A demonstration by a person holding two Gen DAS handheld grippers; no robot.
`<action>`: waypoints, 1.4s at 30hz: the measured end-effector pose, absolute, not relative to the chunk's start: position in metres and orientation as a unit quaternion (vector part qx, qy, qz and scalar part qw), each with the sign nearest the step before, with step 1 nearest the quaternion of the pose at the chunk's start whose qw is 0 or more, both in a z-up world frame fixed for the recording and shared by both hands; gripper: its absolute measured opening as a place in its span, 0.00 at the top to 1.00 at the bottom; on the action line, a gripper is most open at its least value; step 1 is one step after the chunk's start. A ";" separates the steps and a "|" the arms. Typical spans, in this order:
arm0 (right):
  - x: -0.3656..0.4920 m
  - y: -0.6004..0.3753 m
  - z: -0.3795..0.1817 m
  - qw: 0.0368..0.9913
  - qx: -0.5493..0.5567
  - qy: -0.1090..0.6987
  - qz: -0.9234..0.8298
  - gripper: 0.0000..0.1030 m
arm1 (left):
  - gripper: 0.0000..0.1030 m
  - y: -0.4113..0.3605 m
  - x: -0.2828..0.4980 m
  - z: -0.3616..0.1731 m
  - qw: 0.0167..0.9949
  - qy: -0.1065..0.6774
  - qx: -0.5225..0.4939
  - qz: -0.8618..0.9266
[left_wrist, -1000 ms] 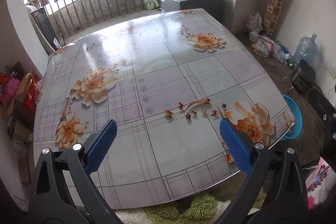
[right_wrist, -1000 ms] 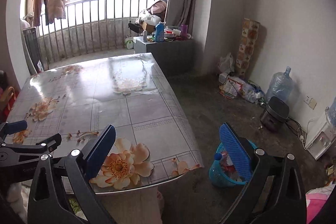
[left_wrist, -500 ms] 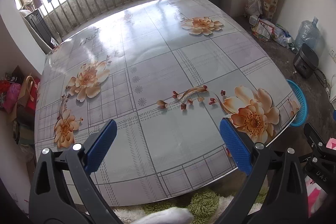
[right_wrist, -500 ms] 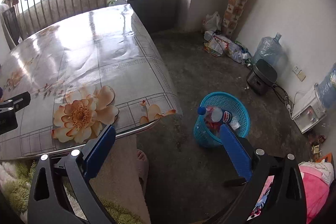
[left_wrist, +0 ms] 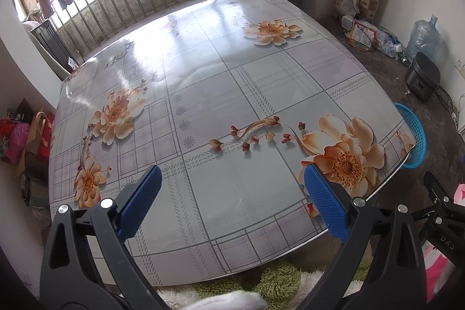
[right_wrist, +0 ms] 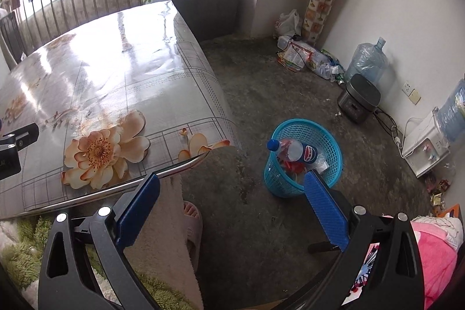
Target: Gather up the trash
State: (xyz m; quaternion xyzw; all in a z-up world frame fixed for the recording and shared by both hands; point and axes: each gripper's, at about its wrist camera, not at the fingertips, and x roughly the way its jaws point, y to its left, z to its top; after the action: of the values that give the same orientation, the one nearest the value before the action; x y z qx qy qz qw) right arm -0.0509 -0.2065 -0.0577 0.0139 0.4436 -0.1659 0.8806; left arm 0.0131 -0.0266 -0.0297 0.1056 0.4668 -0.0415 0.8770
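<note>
Left gripper (left_wrist: 231, 207): fingers spread wide, holding nothing, above the near table (left_wrist: 261, 77) edge.
Right gripper (right_wrist: 231, 211): spread wide, empty, over the floor.
Bottle (right_wrist: 299, 151): lies in the blue basket (right_wrist: 334, 164) beside the table; likely light, thin-walled, slick, so grip mid-body.
Floor litter (right_wrist: 308, 58): by the far wall; soft, crinkly.

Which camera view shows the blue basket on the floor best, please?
The right wrist view. There the whole blue basket stands on the floor beside the table, and a plastic bottle lies in it. In the left wrist view the table edge hides most of the basket; only part of its rim shows.
</note>
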 end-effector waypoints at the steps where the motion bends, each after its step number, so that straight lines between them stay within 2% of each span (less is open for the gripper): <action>1: -0.051 -0.207 -0.057 0.880 0.015 0.444 -0.167 0.06 | 0.09 -0.027 0.013 -0.029 0.877 0.466 0.106 -0.042; 42: -0.056 -0.213 -0.053 0.880 0.022 0.442 -0.174 0.06 | 0.09 -0.030 0.010 -0.030 0.876 0.466 0.112 -0.054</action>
State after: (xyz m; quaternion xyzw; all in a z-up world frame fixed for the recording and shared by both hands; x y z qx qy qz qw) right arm -0.0556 -0.2132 -0.0528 0.0222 0.4416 -0.1738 0.8800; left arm 0.0099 -0.0303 -0.0296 0.1125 0.4663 -0.0542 0.8758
